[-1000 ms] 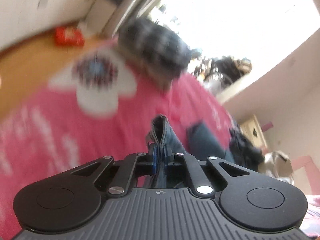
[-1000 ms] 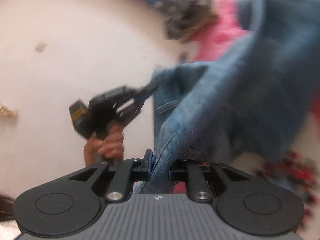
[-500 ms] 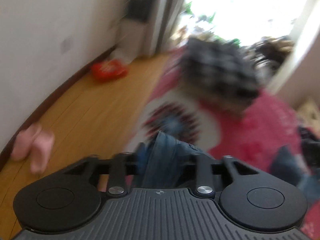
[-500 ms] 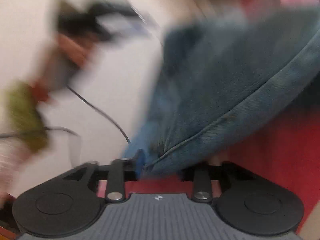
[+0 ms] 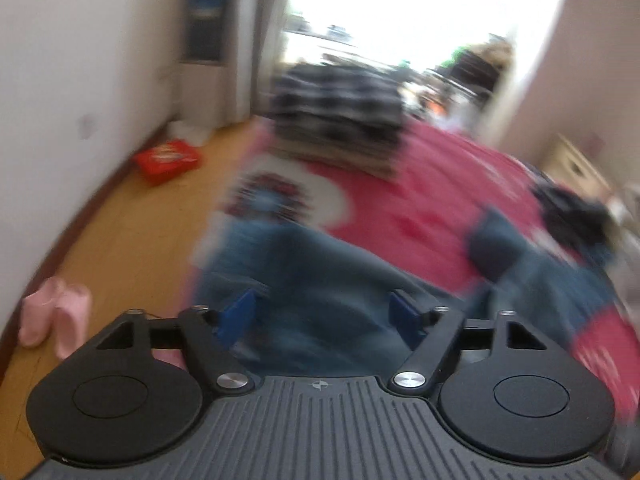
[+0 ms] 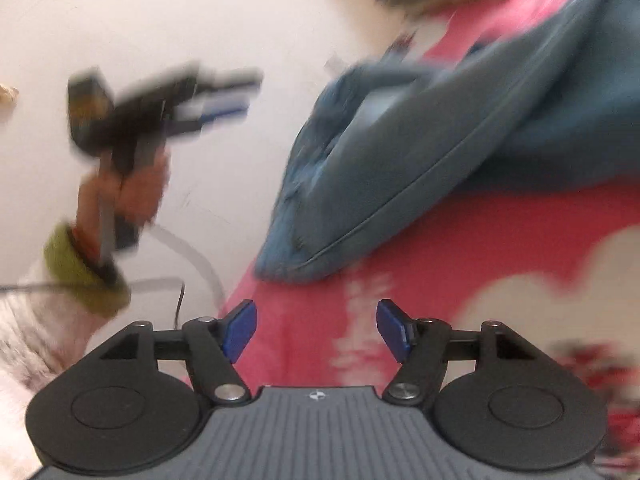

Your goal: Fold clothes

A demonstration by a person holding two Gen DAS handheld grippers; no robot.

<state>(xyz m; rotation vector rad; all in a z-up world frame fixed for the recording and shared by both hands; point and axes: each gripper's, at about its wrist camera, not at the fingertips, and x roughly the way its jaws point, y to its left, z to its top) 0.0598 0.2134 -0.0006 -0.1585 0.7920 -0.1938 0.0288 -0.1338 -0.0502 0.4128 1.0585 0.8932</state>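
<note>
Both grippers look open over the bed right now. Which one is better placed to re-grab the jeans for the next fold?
Probably the left gripper: the jeans lie directly between its open fingers. The right gripper is open over bare pink bedspread, with the denim hem farther ahead.

Pink slippers sit on the wooden floor by the wall. A red packet lies farther along it, near the pink bedspread.

Blue denim jeans on a pink-red, white-flowered bedspread; red box, pink slippers
</note>
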